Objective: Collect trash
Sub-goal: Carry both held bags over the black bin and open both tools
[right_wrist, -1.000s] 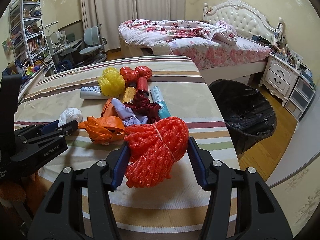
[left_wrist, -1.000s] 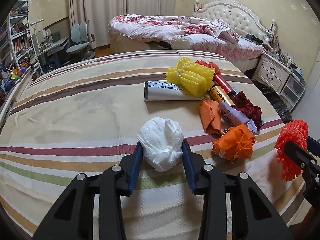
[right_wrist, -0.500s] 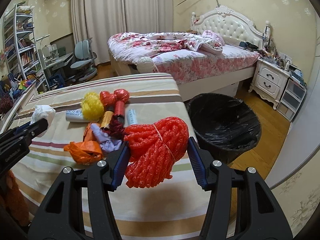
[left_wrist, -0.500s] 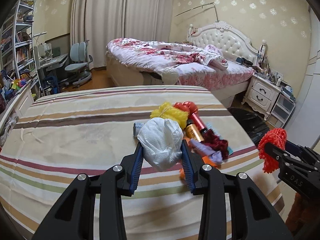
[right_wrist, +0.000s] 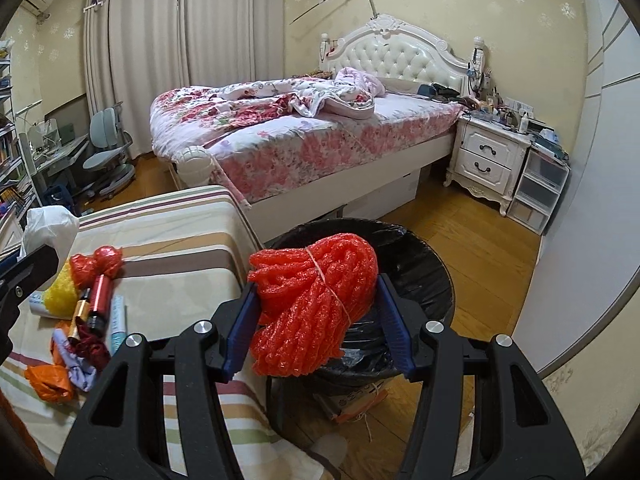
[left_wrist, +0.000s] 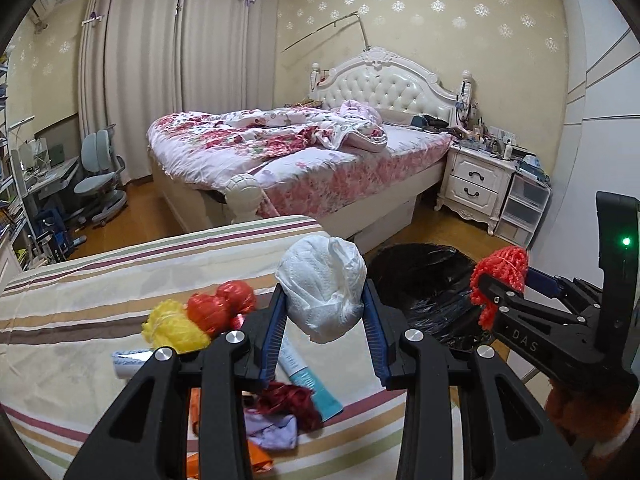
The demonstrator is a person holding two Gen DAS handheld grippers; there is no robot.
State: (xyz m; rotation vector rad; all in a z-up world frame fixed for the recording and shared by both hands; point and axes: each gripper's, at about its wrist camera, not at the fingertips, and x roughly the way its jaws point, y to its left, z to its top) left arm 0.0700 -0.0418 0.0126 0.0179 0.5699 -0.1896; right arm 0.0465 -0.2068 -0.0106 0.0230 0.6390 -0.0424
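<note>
My left gripper (left_wrist: 324, 312) is shut on a white crumpled plastic bag (left_wrist: 322, 288) and holds it in the air above the striped table's right end. My right gripper (right_wrist: 314, 310) is shut on a red foam net bundle (right_wrist: 312, 300) and holds it over the black-lined trash bin (right_wrist: 416, 264). The bin also shows in the left wrist view (left_wrist: 420, 272), to the right of the table. The right gripper with the red bundle (left_wrist: 500, 276) is at the right of that view. The white bag (right_wrist: 48, 226) shows at the left edge of the right wrist view.
Trash lies on the striped table (left_wrist: 80, 320): a yellow net (left_wrist: 172, 326), a red net (left_wrist: 220, 306), a teal tube (left_wrist: 308, 384), purple and dark red scraps, orange bags (right_wrist: 48, 376), small bottles (right_wrist: 98, 300). A bed (left_wrist: 300, 152), a nightstand (left_wrist: 476, 180) and wooden floor lie beyond.
Both grippers have lifted with their loads and swung right toward the bin. The red bundle now hangs over the bin opening; the white bag has risen off the table.
</note>
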